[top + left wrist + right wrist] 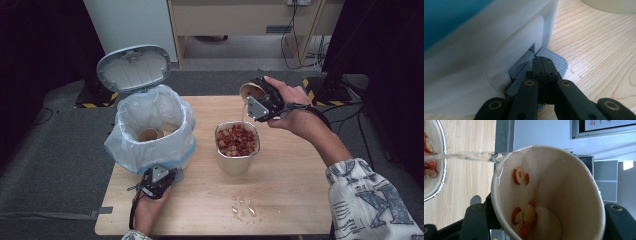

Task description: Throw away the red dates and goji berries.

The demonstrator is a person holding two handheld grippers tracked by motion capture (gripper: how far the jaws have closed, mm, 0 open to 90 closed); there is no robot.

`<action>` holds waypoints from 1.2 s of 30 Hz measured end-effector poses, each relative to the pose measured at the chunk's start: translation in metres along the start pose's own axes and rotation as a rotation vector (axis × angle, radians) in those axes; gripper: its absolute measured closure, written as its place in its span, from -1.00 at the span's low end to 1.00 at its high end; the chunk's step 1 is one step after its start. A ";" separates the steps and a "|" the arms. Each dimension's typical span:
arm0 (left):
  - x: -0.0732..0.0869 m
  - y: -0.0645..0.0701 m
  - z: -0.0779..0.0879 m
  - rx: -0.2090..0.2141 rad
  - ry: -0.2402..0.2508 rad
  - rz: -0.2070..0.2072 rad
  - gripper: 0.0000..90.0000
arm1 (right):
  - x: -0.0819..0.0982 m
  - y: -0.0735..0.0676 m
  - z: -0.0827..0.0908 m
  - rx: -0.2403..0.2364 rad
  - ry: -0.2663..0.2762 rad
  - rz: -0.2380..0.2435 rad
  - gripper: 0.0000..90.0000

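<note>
While your right gripper [261, 101] grips the tilted paper cup [549, 192], water streams into the metal bowl [237, 159]; slices cling inside, so emptying remains. Your left gripper [543, 65], jaws together, presses the bin's pedal [554, 58]; lid [133, 67] up.

Our left gripper [543, 66]: black jaws of flat linked bars, brass-ringed pivot screws, small dark screw holes near the tips. Grey three-cornered plate on top, black cable trailing at our wrist. Our right gripper [256, 101]: black body, grey three-cornered plate, dark cable along our forearm. Our right sleeve [367, 200]: white fabric, blue-grey print.
</note>
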State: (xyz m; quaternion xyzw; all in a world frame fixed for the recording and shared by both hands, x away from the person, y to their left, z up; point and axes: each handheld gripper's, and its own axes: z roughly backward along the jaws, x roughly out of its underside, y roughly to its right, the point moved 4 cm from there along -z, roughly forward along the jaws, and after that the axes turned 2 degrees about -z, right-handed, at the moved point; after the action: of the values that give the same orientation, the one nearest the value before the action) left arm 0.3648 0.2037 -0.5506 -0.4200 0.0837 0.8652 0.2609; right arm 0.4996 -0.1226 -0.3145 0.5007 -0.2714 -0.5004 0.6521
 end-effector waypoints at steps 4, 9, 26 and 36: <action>0.000 0.000 0.000 -0.001 0.000 0.000 0.98 | 0.001 0.000 0.001 0.001 -0.003 0.007 -0.17; 0.000 0.000 0.000 -0.001 0.000 -0.001 0.98 | 0.001 0.000 0.000 0.001 -0.003 0.004 -0.17; 0.000 0.000 0.000 0.000 0.001 0.000 0.98 | -0.001 0.010 0.008 0.026 -0.014 0.043 -0.16; 0.000 0.000 0.000 0.000 0.000 0.000 0.98 | -0.004 0.014 0.008 0.032 -0.022 0.063 -0.15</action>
State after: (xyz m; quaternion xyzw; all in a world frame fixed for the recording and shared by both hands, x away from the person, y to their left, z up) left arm 0.3648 0.2037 -0.5506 -0.4202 0.0838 0.8652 0.2606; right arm 0.4963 -0.1225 -0.2983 0.4968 -0.3022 -0.4806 0.6564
